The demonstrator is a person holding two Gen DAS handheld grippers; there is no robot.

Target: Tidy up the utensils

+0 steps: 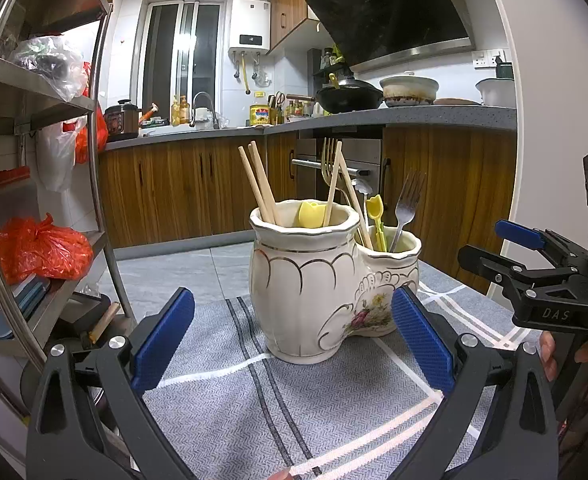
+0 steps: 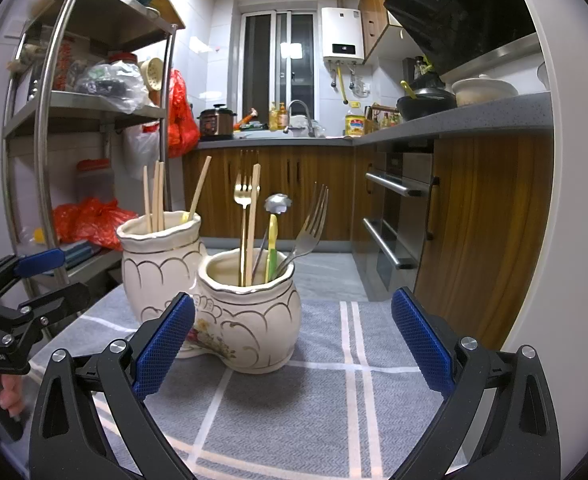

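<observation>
Both claws hang wide open over the table — nothing between the blue pads of either one. The left claw (image 1: 294, 336) faces the ceramic utensil holder (image 1: 313, 280) head-on, its right pad (image 1: 421, 340) overlapping the floral base of the holder in this view, though whether it touches I can't tell. The right claw (image 2: 294, 340) looks in from the other side, gaping and empty, its left pad (image 2: 166, 344) low in front of the holder's joined middle.

The holder itself stands upright on a grey striped cloth (image 1: 254, 408) spread over the table, two cream pots fused into one piece with gold trim. In the taller pot (image 2: 158, 256) — wooden chopsticks (image 2: 156, 196) leaning against the rim, and a yellow utensil (image 1: 311, 214) tucked down inside. In the shorter pot (image 2: 250, 308): a gold fork (image 2: 242, 196) standing tines up, one lone chopstick (image 2: 252, 216) beside it, a steel fork (image 2: 311, 224) tilting out to the right, a small yellow-green handled piece (image 2: 272, 248), and a silver spoon-like head (image 2: 278, 203) poking up behind.

From the left view, the right claw shows at the frame's right edge, a hand (image 1: 549, 356) gripping its handle. From the right view, the left claw sits at the left edge, fingers (image 2: 12, 394) wrapped below it.

Behind it all, a steel shelf rack (image 2: 46, 120) and the wood-fronted kitchen cabinets (image 1: 174, 188).
</observation>
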